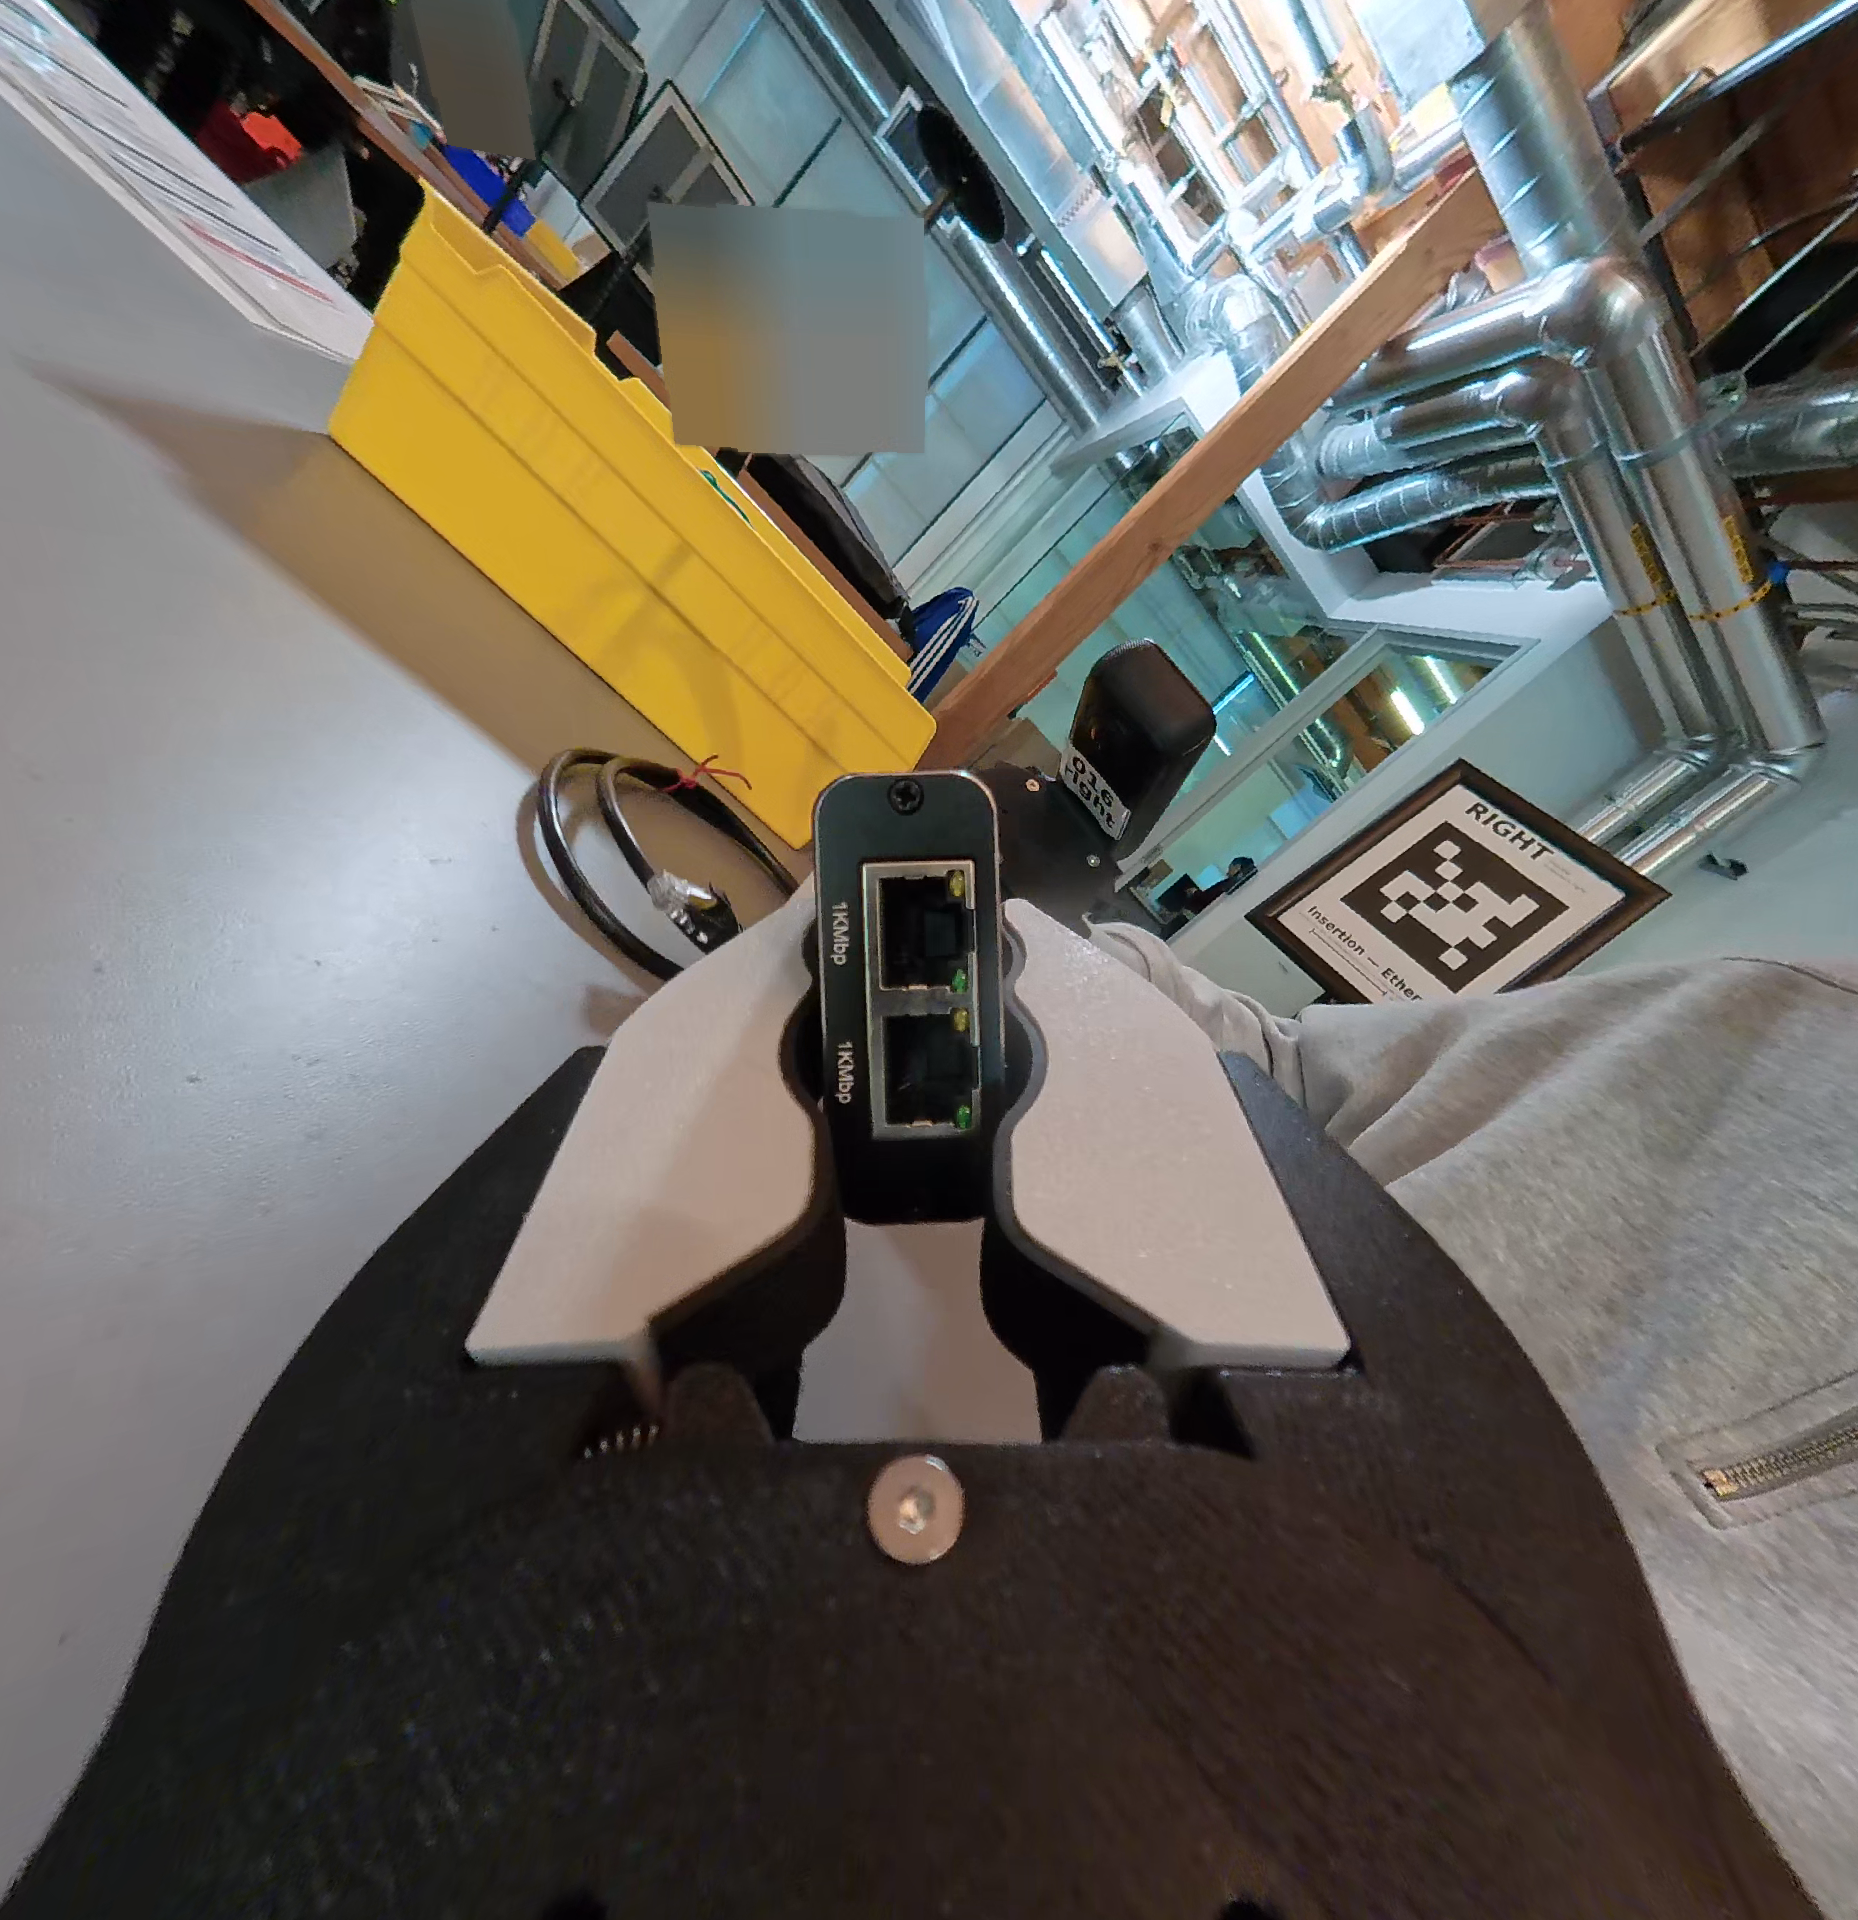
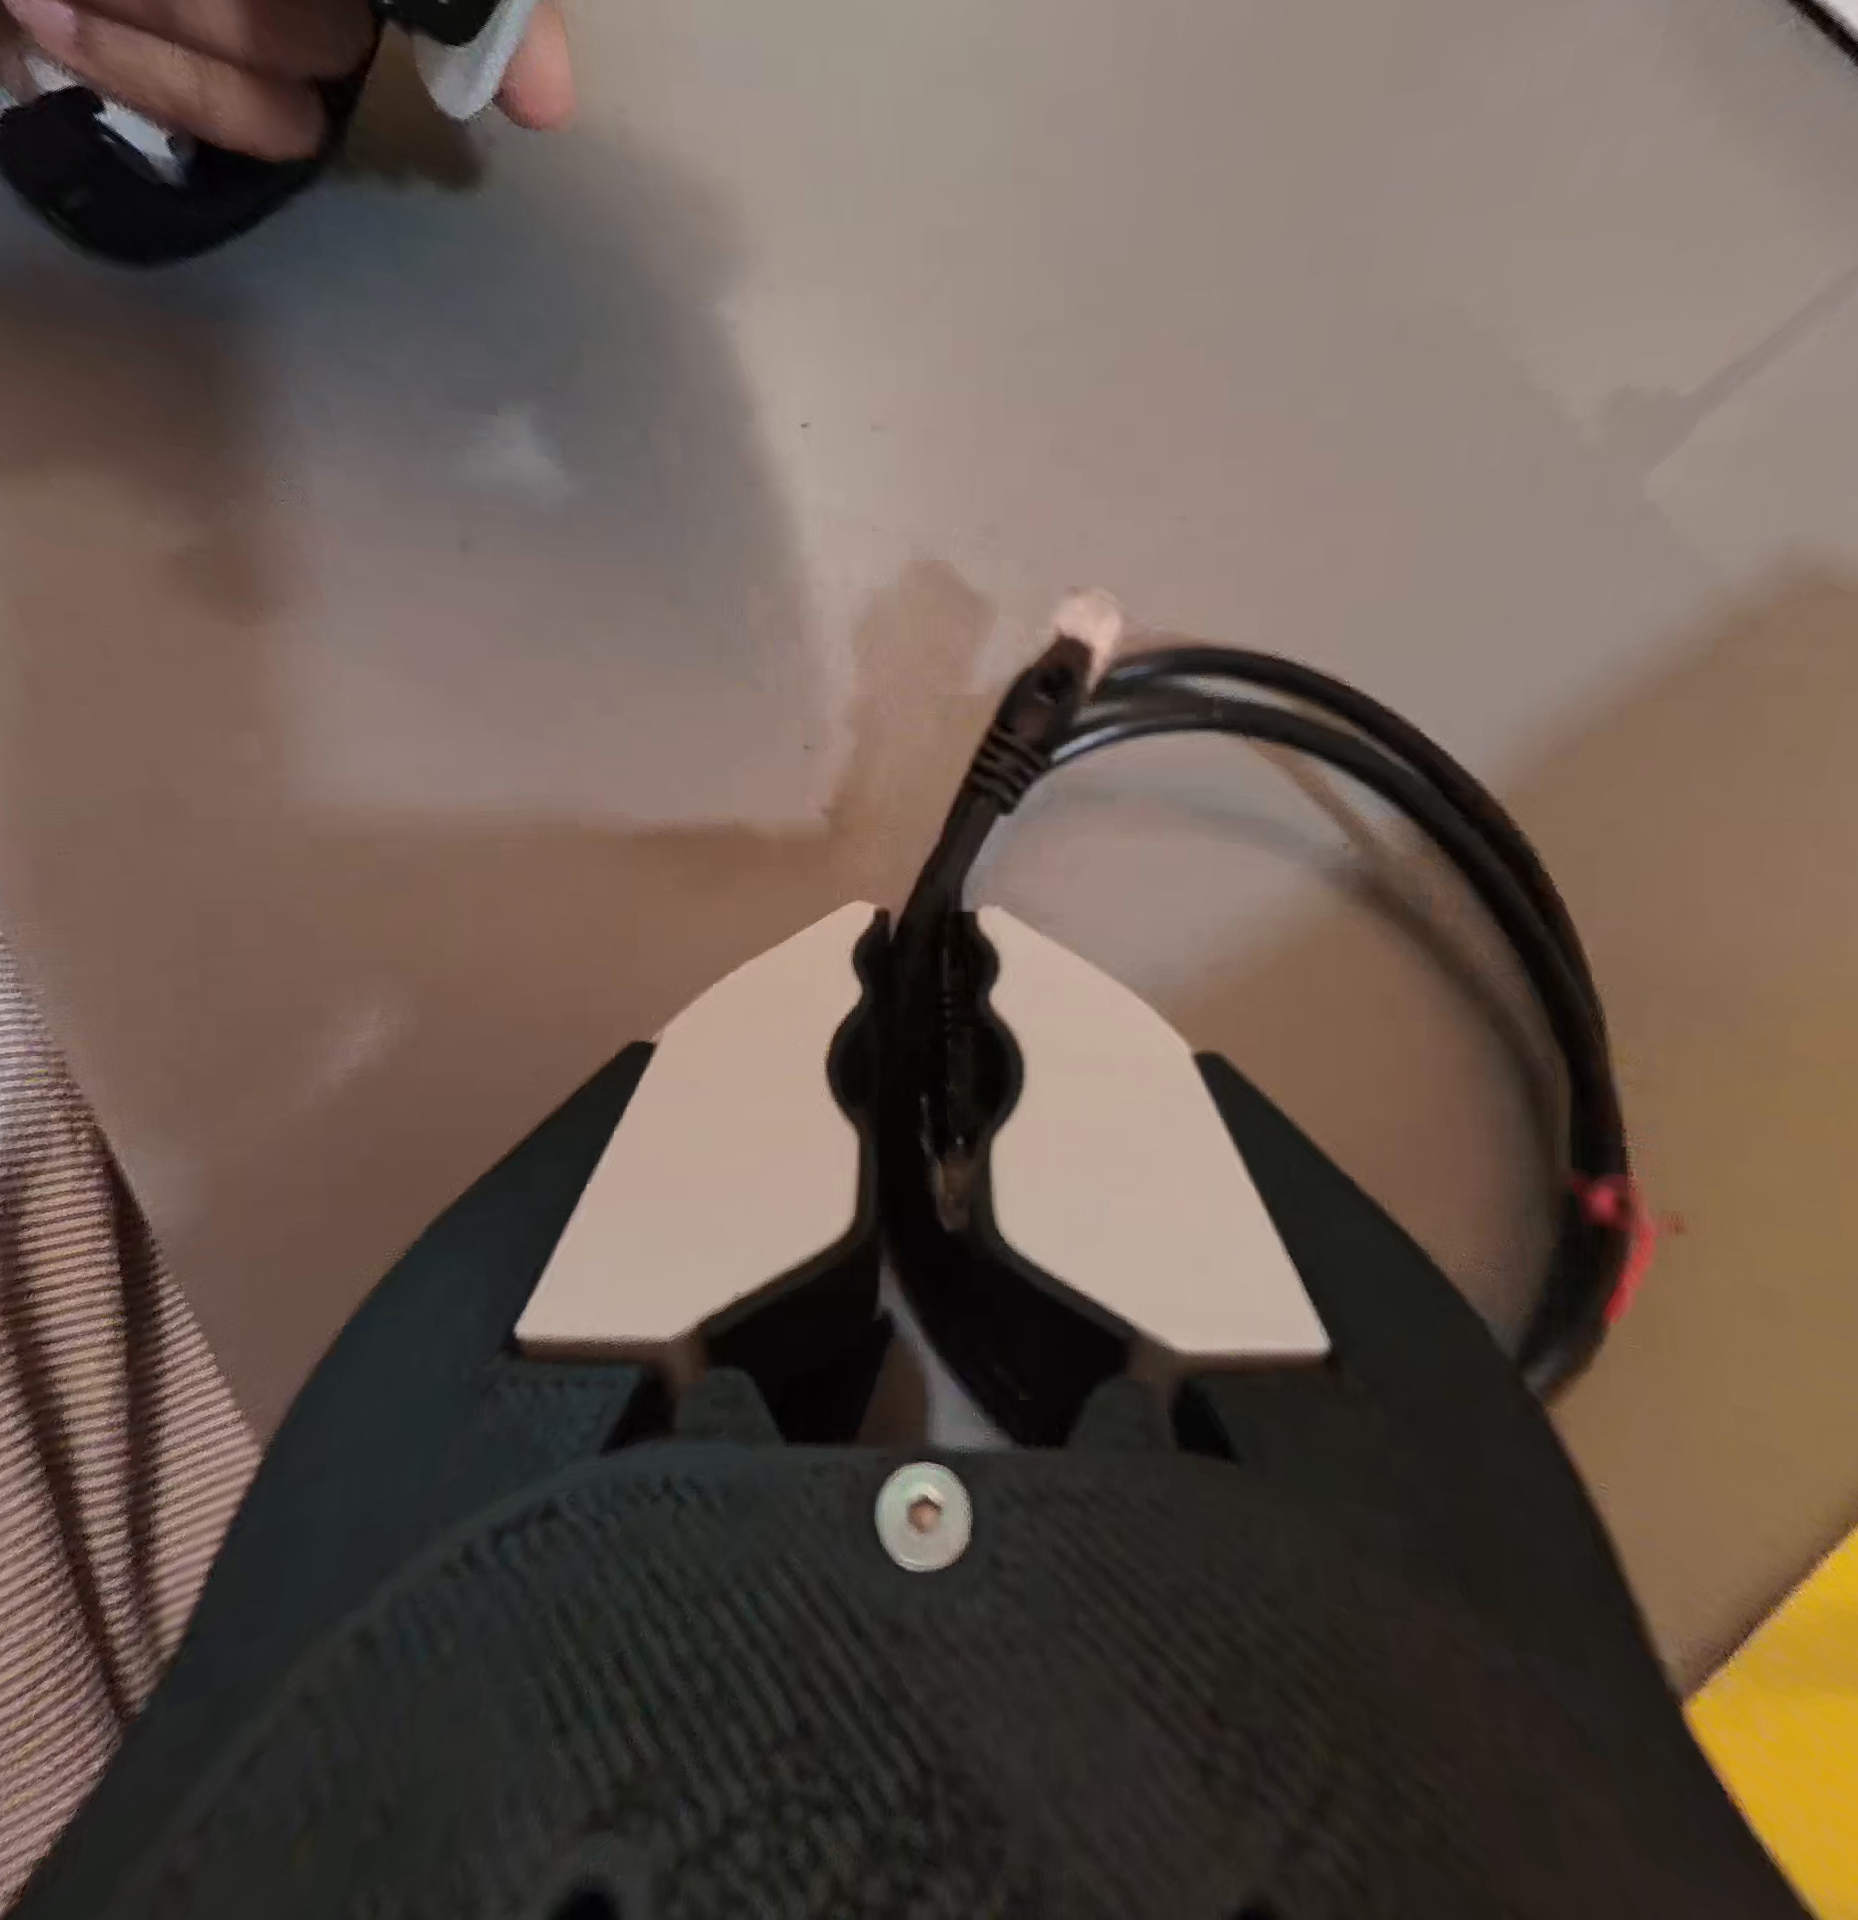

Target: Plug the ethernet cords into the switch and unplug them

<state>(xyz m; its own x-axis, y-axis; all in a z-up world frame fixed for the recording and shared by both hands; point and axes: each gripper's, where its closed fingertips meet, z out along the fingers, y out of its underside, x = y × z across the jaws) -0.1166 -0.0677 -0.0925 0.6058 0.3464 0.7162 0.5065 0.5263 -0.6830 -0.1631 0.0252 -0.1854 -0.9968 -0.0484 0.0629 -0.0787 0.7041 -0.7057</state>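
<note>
Switch (image 1: 909, 997) pinched upright between the left tongs (image 1: 909, 1039), both empty ports facing outward, presumably to receive a plug. Right tongs (image 2: 930, 1039) clamp a black cord (image 2: 1372, 790) just behind its plug (image 2: 1060, 675), the coil trailing over the table (image 2: 1112, 312).

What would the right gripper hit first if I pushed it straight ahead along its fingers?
Most likely the table. The right gripper is shut on the cord, whose plug leads the way, so the plug would touch first. Depth is unclear and the view is blurred.
</note>
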